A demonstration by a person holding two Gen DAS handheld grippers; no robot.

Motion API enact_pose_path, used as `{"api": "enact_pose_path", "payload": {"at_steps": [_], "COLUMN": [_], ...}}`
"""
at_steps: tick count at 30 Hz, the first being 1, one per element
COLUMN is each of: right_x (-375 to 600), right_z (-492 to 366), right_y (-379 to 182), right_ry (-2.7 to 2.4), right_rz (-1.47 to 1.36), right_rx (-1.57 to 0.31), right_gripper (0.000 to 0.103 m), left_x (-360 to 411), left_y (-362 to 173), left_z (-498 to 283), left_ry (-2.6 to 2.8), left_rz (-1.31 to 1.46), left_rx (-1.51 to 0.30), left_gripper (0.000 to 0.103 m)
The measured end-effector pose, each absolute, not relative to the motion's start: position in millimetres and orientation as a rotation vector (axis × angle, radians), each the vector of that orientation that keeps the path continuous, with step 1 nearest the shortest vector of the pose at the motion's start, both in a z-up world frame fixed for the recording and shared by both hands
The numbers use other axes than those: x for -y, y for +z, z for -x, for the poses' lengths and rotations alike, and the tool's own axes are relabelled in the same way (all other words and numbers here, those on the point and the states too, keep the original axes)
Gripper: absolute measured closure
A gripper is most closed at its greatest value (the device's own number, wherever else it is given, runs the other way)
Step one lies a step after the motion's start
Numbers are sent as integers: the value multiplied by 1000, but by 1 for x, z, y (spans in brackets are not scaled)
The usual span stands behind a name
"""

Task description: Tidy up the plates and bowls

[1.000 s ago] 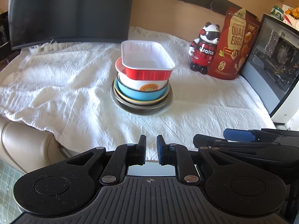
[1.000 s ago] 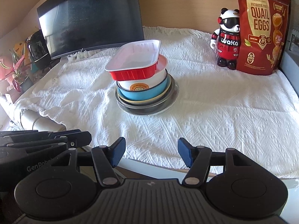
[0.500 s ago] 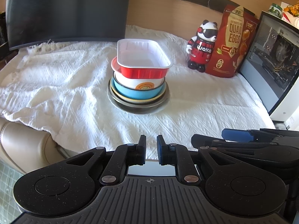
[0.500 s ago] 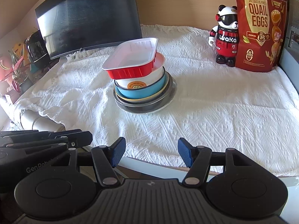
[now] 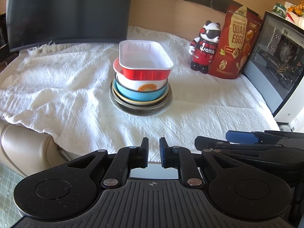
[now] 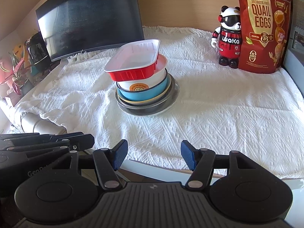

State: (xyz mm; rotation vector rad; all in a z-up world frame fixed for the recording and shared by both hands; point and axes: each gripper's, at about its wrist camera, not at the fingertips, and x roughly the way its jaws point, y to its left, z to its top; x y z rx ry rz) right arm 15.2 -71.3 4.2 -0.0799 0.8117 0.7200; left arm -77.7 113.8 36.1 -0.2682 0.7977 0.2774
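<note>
Evidently nothing has changed: ahead of both tools the stack (image 5: 141,87) stands finished, left tool (image 5: 153,153) narrow and empty, right tool (image 6: 153,156) half-wide and empty.

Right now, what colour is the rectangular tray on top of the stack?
The tray is red outside, white inside; clearest in the right wrist view.

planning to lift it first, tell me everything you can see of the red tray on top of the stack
The red tray is rectangular with rounded corners, ribbed glossy red walls, a white inside and a white rolled rim; it looks like coated foil. It appears empty. It sits tilted on the white bowl, overhanging one side, topping the stack. No gripper touches it.
</note>
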Motion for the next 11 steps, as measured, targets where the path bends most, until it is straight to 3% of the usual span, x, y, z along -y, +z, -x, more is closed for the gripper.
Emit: {"api": "enact_pose_path", "payload": {"at_steps": [11], "right_x": [67], "right_z": [-17], "right_y": [6], "right_ry": [710], "right_rz": [76], "right_rx": [-812], "right_gripper": [40], "left_x": [-123], "left_y": [27], "left_z": [76], "left_ry": [274], "left_rz": [288], "left_rx": [-807], "left_gripper": [87]}}
